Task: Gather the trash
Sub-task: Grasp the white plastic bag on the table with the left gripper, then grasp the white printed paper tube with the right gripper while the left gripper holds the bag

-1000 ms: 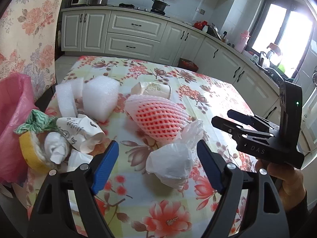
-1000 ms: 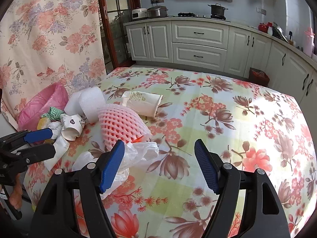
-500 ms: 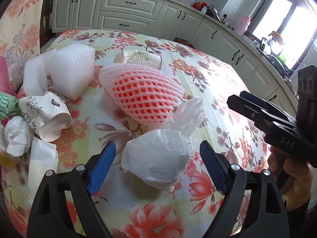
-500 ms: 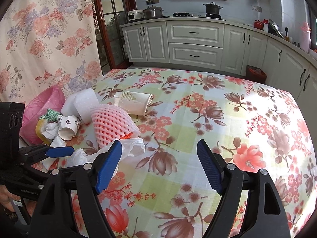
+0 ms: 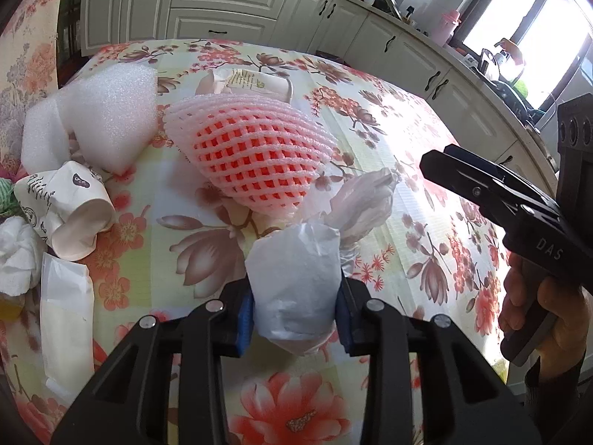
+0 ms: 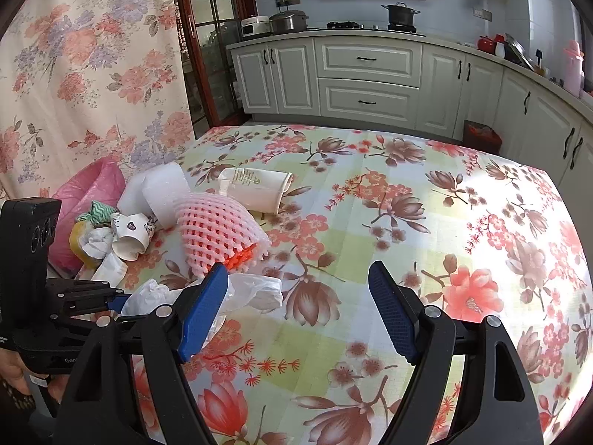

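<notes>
My left gripper (image 5: 294, 317) is shut on a crumpled white plastic bag (image 5: 296, 282) lying on the floral tablecloth (image 5: 389, 155); the bag also shows in the right wrist view (image 6: 255, 293). Beyond it lie a pink foam fruit net (image 5: 248, 152), a white foam block (image 5: 111, 118), a tipped paper cup (image 5: 70, 211) and a cream paper cup (image 5: 248, 81). My right gripper (image 6: 296, 307) is open and empty above the table, to the right of the bag. A pink trash bag (image 6: 89, 200) hangs at the table's left edge.
Crumpled tissue (image 5: 16, 256) and a white wrapper (image 5: 65, 319) lie at the left edge. Kitchen cabinets (image 6: 367, 81) stand behind the table. A floral curtain (image 6: 85, 66) hangs at the left. Open tablecloth (image 6: 463, 241) lies to the right.
My left gripper moved forward and down over the white plastic bag and closed on it. My right gripper stayed open and drew back slightly.
</notes>
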### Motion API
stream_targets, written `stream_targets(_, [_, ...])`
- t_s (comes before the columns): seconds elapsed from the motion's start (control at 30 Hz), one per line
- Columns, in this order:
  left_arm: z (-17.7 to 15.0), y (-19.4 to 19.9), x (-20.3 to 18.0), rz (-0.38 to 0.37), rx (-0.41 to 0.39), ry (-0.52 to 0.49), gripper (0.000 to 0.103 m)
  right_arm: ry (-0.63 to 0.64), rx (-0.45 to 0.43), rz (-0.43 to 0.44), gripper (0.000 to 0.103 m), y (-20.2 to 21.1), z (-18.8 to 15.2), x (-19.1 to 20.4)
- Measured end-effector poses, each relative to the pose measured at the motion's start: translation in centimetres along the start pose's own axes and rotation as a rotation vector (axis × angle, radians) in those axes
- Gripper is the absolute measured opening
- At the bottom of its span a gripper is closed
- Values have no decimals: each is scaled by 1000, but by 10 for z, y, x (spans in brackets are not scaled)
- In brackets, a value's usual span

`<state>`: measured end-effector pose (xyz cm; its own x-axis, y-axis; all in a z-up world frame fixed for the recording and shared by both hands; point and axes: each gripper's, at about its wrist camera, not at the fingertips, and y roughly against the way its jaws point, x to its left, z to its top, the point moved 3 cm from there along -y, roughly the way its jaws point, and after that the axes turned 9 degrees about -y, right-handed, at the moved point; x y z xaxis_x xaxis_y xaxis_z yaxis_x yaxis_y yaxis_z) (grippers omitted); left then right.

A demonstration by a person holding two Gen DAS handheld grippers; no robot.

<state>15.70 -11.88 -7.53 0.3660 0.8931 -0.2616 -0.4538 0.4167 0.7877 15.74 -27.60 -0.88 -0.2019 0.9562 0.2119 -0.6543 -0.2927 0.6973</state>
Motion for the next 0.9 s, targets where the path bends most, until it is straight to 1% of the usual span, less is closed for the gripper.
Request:
stream_targets(0.17, [-2,18,4,0,-31,14,33,5,-7,6,74,4,1,6])
stream_targets(0.33, [-2,39,19,34,-67,36,33,10,-9,14,75,5,0,13])
stream_targets(0.63, [0,80,52,92,-141,90,33,50,15,13,77,-9,0,28])
stream_targets(0.9, [6,112,76,142,-202,125,33,86,12,8,78,-27,21,40])
